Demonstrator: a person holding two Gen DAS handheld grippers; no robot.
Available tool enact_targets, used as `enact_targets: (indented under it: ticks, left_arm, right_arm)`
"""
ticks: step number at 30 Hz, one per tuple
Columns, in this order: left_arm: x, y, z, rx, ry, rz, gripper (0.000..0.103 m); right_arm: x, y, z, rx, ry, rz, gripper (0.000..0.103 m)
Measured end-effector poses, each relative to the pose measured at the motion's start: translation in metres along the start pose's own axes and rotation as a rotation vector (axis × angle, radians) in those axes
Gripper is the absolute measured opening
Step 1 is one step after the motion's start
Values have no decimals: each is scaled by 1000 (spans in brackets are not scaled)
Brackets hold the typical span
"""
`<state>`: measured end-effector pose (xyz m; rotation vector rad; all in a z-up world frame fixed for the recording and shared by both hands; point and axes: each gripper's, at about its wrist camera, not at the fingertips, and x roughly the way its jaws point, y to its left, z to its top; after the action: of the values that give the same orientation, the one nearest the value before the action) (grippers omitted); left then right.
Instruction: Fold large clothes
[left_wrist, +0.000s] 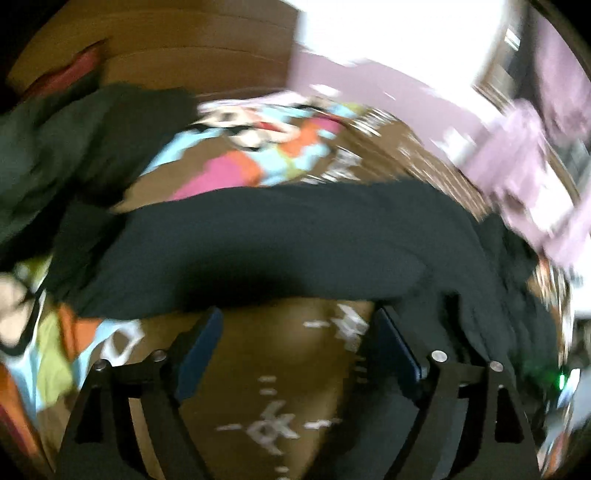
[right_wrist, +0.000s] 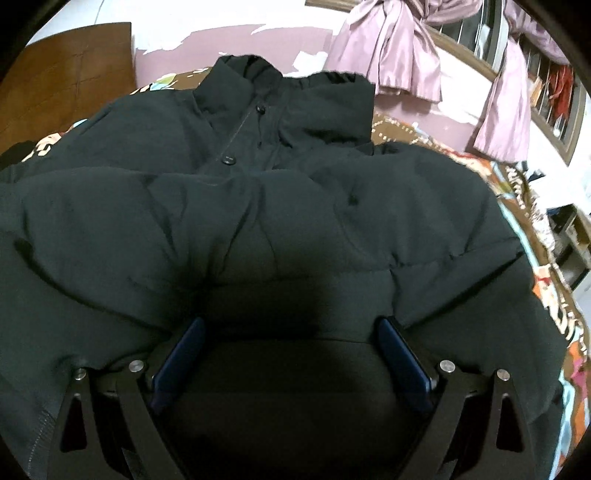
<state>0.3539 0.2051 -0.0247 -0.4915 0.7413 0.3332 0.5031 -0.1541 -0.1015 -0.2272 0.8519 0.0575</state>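
Observation:
A large black puffer jacket (right_wrist: 258, 206) lies front up on a patterned bedspread (right_wrist: 517, 184), its collar (right_wrist: 255, 74) at the far end and its buttons showing. My right gripper (right_wrist: 291, 323) hangs open just above the jacket's lower part, with dark fabric under and between the wide-set blue pads (right_wrist: 184, 354). In the blurred left wrist view, a long black part of the jacket (left_wrist: 277, 229) stretches across the bed. My left gripper (left_wrist: 299, 314) is open over the brown bedspread (left_wrist: 280, 369), just short of that black edge, and holds nothing.
Pink curtains (right_wrist: 388, 48) and a barred window (right_wrist: 546, 85) stand behind the bed at the right. A wooden panel (right_wrist: 66, 74) is at the far left. More dark cloth (left_wrist: 55, 147) is bunched at the left in the left wrist view.

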Motion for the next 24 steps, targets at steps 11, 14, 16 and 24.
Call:
enact_targets:
  ticks: [11, 14, 16, 24]
  left_arm:
    - [-16, 155, 1, -486, -171, 326, 83]
    - [-3, 186, -4, -570, -96, 326, 83]
    - [-4, 200, -10, -627, -89, 280, 83]
    - [-16, 233, -24, -711, -144, 224, 83]
  right_arm:
    - [-69, 29, 42, -62, -247, -94, 103]
    - [-80, 50, 81, -9, -252, 41, 103]
    - [-75, 69, 102, 27, -204, 150, 103]
    - [-24, 170, 118, -88, -4, 274, 103]
